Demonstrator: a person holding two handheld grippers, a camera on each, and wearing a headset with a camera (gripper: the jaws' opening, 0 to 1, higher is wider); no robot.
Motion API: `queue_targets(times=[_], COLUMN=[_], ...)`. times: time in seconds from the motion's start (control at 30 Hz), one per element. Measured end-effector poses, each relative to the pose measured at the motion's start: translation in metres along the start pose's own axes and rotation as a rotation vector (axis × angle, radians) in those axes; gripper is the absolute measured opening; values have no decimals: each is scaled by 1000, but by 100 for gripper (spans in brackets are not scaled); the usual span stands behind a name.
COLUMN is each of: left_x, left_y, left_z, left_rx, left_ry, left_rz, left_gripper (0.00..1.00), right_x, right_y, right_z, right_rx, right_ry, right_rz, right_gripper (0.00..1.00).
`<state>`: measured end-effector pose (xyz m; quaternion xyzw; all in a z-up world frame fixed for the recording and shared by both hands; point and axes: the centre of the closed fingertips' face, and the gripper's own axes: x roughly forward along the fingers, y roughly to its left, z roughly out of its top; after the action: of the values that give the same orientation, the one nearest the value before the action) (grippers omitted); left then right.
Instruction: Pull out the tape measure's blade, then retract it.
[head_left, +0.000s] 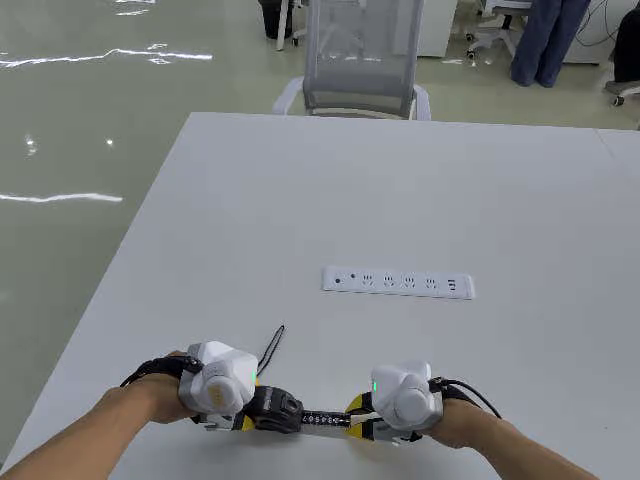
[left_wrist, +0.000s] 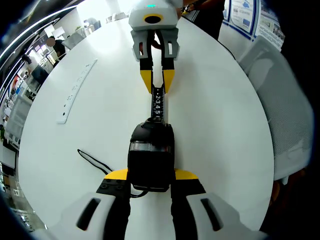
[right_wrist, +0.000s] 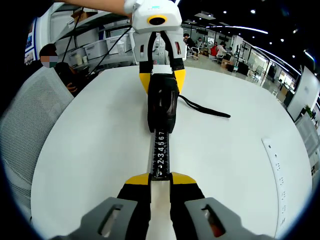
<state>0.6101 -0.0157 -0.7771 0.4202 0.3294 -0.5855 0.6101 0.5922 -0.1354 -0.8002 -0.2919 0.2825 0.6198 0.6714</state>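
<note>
Tape measure (left_wrist: 151, 157), a black case, sits near the front edge of the white tabletop (head_left: 400, 190), held between the two yellow-tipped jaws of the left tongs (left_wrist: 151, 176), which are clamped on its sides. Its blade (right_wrist: 160, 152), black with white numerals, is drawn out a short way and runs straight to the right tongs (right_wrist: 160, 179), whose jaws are pinched narrow on the blade's free end. The two tongs face each other along the blade. A black wrist strap (right_wrist: 202, 109) trails from the case and lies loose on the tabletop. Farther back a white power strip (head_left: 397, 282) lies flat, well apart from the tongs. A grey mesh chair (head_left: 358, 50) stands at the far edge.
</note>
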Motion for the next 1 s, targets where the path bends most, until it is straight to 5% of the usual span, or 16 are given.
queue_targets(times=[1.0], left_x=[0], left_y=[-1], left_z=[0], left_rx=[0], left_ry=[6], left_rz=[-2], left_gripper=[26], right_x=[-15], right_y=[0], right_z=[-15], right_rx=[10], right_ry=[17], right_rz=[2], right_gripper=[12])
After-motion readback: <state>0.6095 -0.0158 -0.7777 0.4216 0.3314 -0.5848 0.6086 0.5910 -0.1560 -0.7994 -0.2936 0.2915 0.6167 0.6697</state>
